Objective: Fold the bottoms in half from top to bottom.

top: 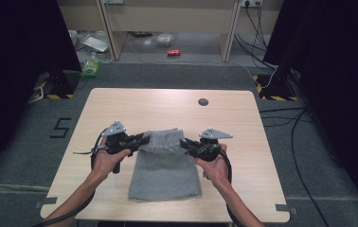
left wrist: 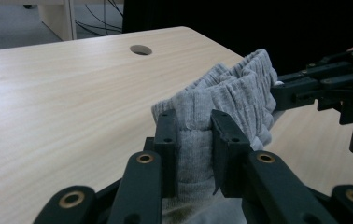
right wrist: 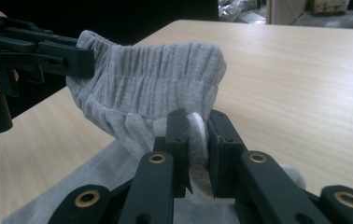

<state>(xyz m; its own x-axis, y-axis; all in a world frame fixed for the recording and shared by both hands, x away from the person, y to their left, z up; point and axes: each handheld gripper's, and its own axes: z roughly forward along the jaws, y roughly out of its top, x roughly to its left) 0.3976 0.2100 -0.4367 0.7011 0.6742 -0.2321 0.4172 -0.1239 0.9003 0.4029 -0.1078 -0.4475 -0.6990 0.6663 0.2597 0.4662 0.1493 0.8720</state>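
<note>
On the counter, near its front edge:
Garment: grey shorts (top: 165, 172), soft knit, perhaps fleece; ribbed elastic waistband (left wrist: 233, 88) lifted, legs lying flat.
Counter (top: 167, 106): pale wood grain, rounded corners.
Left gripper (left wrist: 191, 135): clamped on waistband.
Right gripper (right wrist: 195, 133): pinching the opposite end.

Grey garment (top: 165, 170): upper edge bunched between both grippers, fold underneath hidden. Its lower part is cut off at the bottom edge in both gripper views. Small red item (top: 174, 53) on the floor, top centre of the high view: too small to identify.
</note>
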